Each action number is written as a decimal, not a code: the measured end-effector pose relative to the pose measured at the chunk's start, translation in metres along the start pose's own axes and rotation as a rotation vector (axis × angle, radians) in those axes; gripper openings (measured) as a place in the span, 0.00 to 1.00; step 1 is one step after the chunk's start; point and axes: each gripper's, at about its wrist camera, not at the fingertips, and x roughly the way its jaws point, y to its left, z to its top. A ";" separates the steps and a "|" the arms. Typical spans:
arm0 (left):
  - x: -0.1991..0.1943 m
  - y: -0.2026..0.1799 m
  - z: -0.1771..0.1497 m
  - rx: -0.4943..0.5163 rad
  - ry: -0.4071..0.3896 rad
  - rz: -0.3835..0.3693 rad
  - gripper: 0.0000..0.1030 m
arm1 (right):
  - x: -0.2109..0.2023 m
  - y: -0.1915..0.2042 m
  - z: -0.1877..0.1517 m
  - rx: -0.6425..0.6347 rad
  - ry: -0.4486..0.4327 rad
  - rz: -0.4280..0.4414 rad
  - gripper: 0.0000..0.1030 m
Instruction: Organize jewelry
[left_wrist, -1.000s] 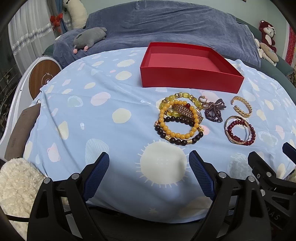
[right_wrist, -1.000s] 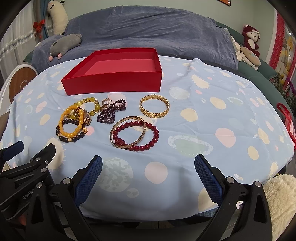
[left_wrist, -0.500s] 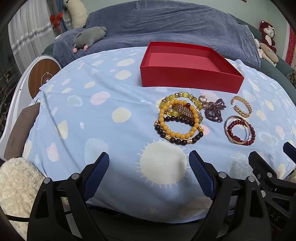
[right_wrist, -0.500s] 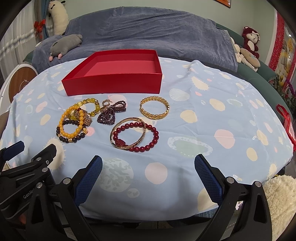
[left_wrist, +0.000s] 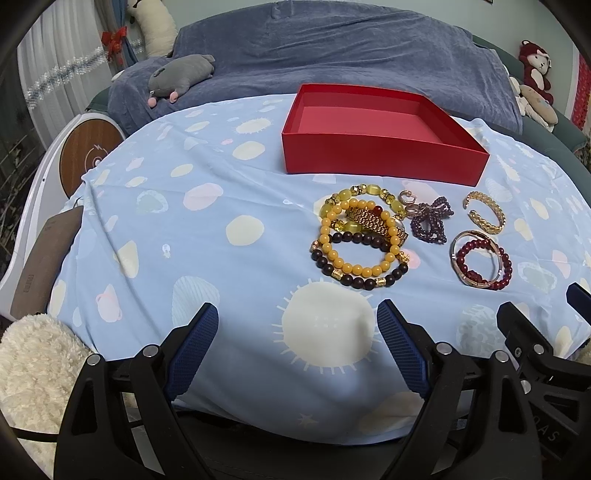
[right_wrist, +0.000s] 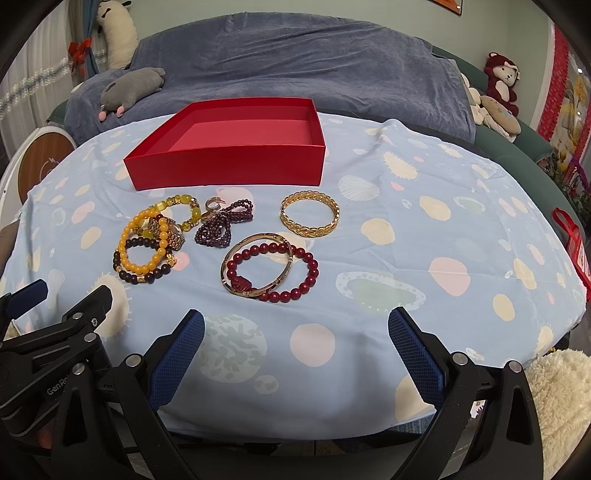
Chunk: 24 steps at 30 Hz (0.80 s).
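An empty red box (left_wrist: 380, 147) (right_wrist: 229, 155) stands on the blue spotted cloth. In front of it lie several bracelets: a yellow and dark bead pile (left_wrist: 360, 240) (right_wrist: 151, 243), a purple bead bow (left_wrist: 432, 221) (right_wrist: 225, 223), a gold chain bangle (left_wrist: 484, 216) (right_wrist: 310, 216), and a red bead bracelet with a gold bangle (left_wrist: 480, 262) (right_wrist: 271, 271). My left gripper (left_wrist: 297, 332) is open and empty near the table's front edge, short of the yellow pile. My right gripper (right_wrist: 295, 339) is open and empty, short of the red bracelet.
A sofa under a blue-grey blanket (right_wrist: 295, 74) runs behind the table, with a grey plush toy (left_wrist: 181, 74) on it. A round wooden-topped object (left_wrist: 88, 155) stands at the left. Fluffy white fabric (right_wrist: 554, 398) lies by the front corners. Stuffed toys (right_wrist: 502, 85) sit far right.
The right gripper has drifted slightly back, so the jewelry sits a little lower in its view. The left gripper has barely moved. Both stay open.
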 end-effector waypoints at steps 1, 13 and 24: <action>0.000 0.000 0.000 0.001 0.000 0.004 0.81 | 0.000 0.000 0.000 0.000 0.000 -0.001 0.93; 0.001 0.000 0.000 -0.001 0.009 0.012 0.82 | 0.000 0.000 0.000 0.000 0.000 -0.001 0.93; 0.001 0.000 0.001 -0.001 0.009 0.012 0.82 | 0.000 0.001 0.000 0.000 0.001 -0.001 0.93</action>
